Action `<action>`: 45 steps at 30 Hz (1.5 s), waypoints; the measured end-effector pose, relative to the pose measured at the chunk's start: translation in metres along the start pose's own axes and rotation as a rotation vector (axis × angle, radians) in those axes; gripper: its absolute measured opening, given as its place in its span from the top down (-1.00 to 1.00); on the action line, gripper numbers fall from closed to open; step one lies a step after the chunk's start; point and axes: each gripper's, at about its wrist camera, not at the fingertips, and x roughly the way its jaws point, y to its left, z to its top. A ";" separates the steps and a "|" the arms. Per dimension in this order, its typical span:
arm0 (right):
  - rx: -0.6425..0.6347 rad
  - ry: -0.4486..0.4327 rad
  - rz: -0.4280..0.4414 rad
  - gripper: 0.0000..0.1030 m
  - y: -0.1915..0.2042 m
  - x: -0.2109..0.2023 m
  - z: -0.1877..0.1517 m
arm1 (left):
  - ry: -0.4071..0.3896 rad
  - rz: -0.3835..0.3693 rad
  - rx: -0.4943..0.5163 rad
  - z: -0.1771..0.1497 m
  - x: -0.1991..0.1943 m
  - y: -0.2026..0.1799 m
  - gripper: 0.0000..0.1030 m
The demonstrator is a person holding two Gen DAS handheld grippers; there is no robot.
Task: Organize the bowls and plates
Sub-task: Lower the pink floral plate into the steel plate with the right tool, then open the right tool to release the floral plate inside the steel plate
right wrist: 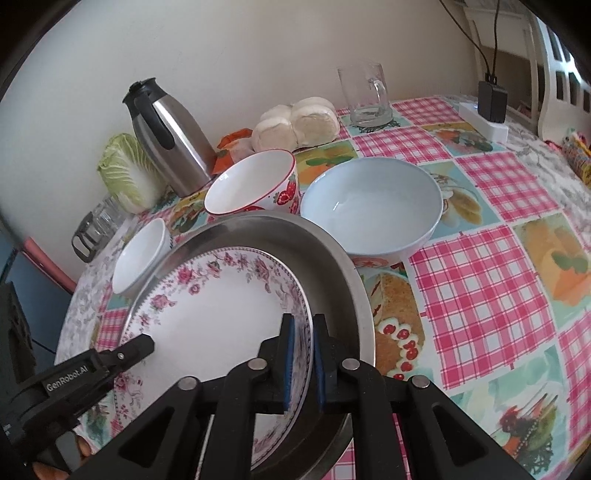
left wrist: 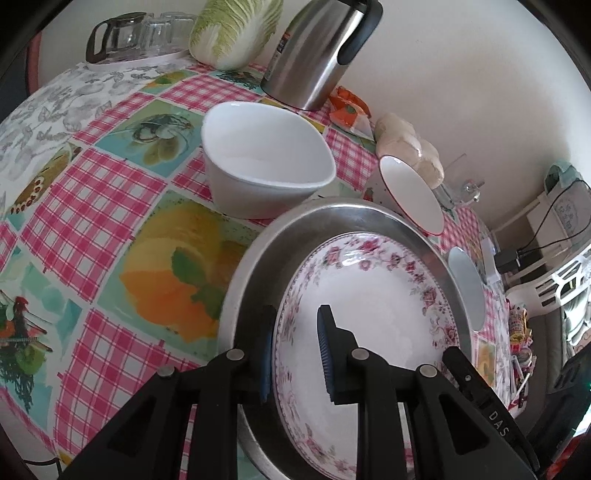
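Observation:
A white plate with a pink floral rim point(left wrist: 369, 295) point(right wrist: 214, 314) lies inside a round metal pan point(left wrist: 258, 251) point(right wrist: 332, 251). My right gripper point(right wrist: 303, 317) is shut on the plate's right rim, both blue pads tight against it. My left gripper point(left wrist: 297, 310) straddles the opposite rim. Its outer pad sits beside the rim and its inner pad stands off over the white inside, so it is open. A white bowl point(left wrist: 266, 166), a red-rimmed strawberry bowl point(right wrist: 251, 184) and a pale blue bowl point(right wrist: 369, 203) stand just behind the pan.
A steel thermos point(right wrist: 170, 140), a cabbage point(left wrist: 236, 29), buns point(right wrist: 295, 122) and a glass mug point(right wrist: 365, 96) line the wall side of the checked tablecloth. A tray with a glass carafe point(left wrist: 114, 37) sits at the far corner. A power strip point(right wrist: 484, 118) lies at the right.

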 end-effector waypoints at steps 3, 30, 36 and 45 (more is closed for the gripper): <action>-0.006 -0.001 0.001 0.75 0.001 0.000 0.000 | 0.004 -0.012 -0.008 0.000 -0.001 0.003 0.56; -0.038 -0.002 -0.015 0.66 0.007 -0.001 -0.001 | 0.005 0.051 0.032 -0.001 0.000 -0.007 0.41; -0.040 -0.012 -0.015 0.66 0.005 -0.004 0.000 | -0.001 0.032 0.055 -0.001 0.001 -0.011 0.22; -0.038 -0.021 -0.014 0.67 0.004 -0.008 0.001 | 0.018 0.036 0.062 0.001 0.001 -0.012 0.17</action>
